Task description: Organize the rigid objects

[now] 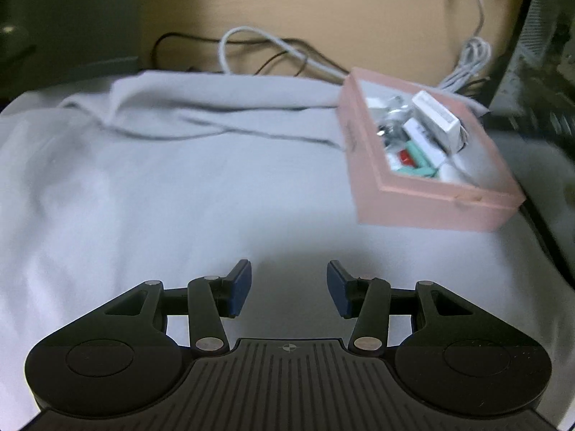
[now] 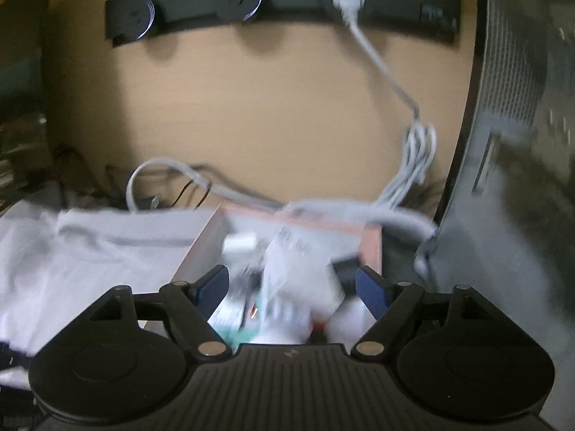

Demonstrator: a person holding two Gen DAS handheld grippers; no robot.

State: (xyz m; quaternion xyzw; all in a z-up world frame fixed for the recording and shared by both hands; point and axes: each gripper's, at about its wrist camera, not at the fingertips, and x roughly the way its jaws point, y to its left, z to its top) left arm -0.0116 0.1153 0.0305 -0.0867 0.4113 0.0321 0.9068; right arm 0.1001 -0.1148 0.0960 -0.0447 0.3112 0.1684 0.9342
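Note:
In the left wrist view a pink box (image 1: 431, 212) sits on the white cloth (image 1: 161, 186) at the right. It holds a white carton (image 1: 436, 118), a red piece (image 1: 406, 157), teal pieces (image 1: 418, 152) and several other small items. My left gripper (image 1: 289, 276) is open over bare cloth, left of and nearer than the box, with nothing between its fingers. In the blurred right wrist view my right gripper (image 2: 293, 283) hovers open over the pink box (image 2: 372, 248). A white carton (image 2: 294, 287) lies between its blue pads, which stand apart from it.
A coiled white cable (image 2: 413, 165) hangs from a black power strip (image 2: 287, 3) on the tan wall and trails behind the box. A dark computer case (image 2: 521, 179) stands close on the right. Black wires (image 1: 287, 50) lie behind the folded cloth.

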